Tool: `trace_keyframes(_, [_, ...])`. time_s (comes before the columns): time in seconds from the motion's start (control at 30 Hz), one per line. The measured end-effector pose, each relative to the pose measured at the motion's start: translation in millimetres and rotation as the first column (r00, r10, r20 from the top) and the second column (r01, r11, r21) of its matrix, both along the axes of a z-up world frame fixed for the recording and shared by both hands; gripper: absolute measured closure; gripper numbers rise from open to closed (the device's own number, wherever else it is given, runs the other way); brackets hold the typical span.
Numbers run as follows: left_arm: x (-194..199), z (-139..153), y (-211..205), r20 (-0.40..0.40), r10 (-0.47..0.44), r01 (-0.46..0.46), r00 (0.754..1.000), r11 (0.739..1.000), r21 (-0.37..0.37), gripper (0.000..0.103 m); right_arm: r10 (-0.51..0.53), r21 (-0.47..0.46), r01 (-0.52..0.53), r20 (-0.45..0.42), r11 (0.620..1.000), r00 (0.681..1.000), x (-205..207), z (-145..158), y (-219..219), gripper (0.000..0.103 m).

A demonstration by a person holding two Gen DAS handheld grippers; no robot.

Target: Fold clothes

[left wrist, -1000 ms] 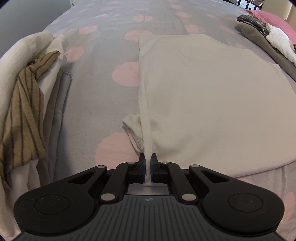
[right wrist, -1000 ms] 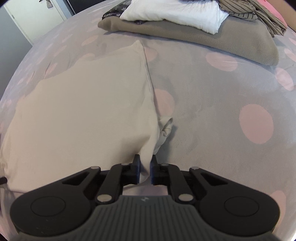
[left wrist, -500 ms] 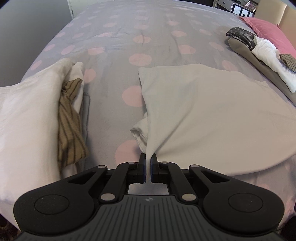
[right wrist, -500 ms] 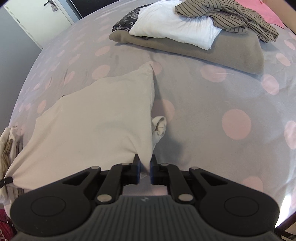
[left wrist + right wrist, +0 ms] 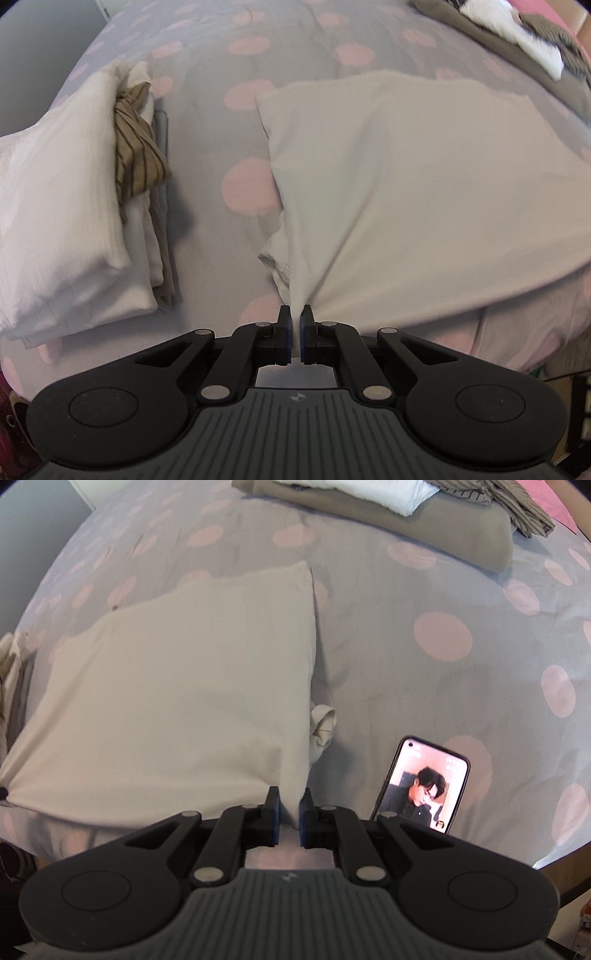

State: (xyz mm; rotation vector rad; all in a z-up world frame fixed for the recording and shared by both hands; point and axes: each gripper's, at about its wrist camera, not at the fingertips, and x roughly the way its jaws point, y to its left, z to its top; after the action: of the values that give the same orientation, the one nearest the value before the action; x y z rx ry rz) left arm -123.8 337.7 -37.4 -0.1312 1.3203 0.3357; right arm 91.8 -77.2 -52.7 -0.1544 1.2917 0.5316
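Cream garment lifted higher, near edge perhaps clear of bedspread, phone now visible

Bed under grey pink-dotted cover; grey wall and white door beyond.

Cream garment, smooth and plain, lifted by its two near corners and stretched taut above the bed; far edge rests on the bedspread; small sleeve bunches beneath each corner.
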Motion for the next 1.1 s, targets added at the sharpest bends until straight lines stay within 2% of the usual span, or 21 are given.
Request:
trace_keyframes(0.1, [4,-18,-6,-0.053,-0.026,0.027,0.998,0.999,0.018,0.101,0.027,-0.042,-0.027,-0.008,0.999,1.000,-3,-18,4,0.093])
trace_keyframes(0.3, [10,-42,-6,-0.106,-0.040,0.043,0.994,0.999,0.027,0.098,0.056,-0.096,-0.060,-0.047,0.994,0.997,-3,-48,9,0.092])
trace_keyframes(0.4, [10,-48,-2,-0.136,-0.046,0.049,0.990,0.999,0.018,0.092,0.046,-0.085,-0.051,-0.071,0.995,0.996,0,-47,5,0.085])
trace_keyframes(0.43, [8,-47,-2,-0.137,-0.045,0.047,0.990,0.999,0.015,0.087,0.035,-0.085,-0.042,-0.077,0.996,0.996,3,-45,3,0.076])
trace_keyframes(0.47, [6,-45,-1,-0.134,-0.042,0.044,0.990,0.999,0.015,0.084,0.019,-0.085,-0.026,-0.075,0.996,0.997,5,-41,1,0.062])
trace_keyframes(0.5, [5,-41,1,-0.122,-0.034,0.036,0.992,0.999,0.016,0.079,0.003,-0.079,-0.008,-0.063,0.997,0.998,8,-37,-1,0.060])
trace_keyframes(0.7, [9,-13,13,0.001,0.020,-0.020,1.000,0.998,0.056,0.072,-0.085,0.017,0.086,-0.037,0.996,0.996,30,-20,-11,0.057])
trace_keyframes(0.77, [16,-10,13,0.020,0.021,-0.023,1.000,0.996,0.089,0.072,-0.080,0.027,0.080,-0.025,0.996,0.997,38,-21,-2,0.053])
trace_keyframes(0.87, [27,-11,11,0.026,0.021,-0.024,0.999,0.993,0.117,0.072,-0.064,0.019,0.064,0.001,0.998,0.998,42,-25,10,0.051])
trace_keyframes(1.1, [53,-22,5,0.026,-0.010,0.006,1.000,0.992,0.130,0.072,-0.071,0.040,0.070,0.014,0.997,0.997,66,-37,30,0.046])
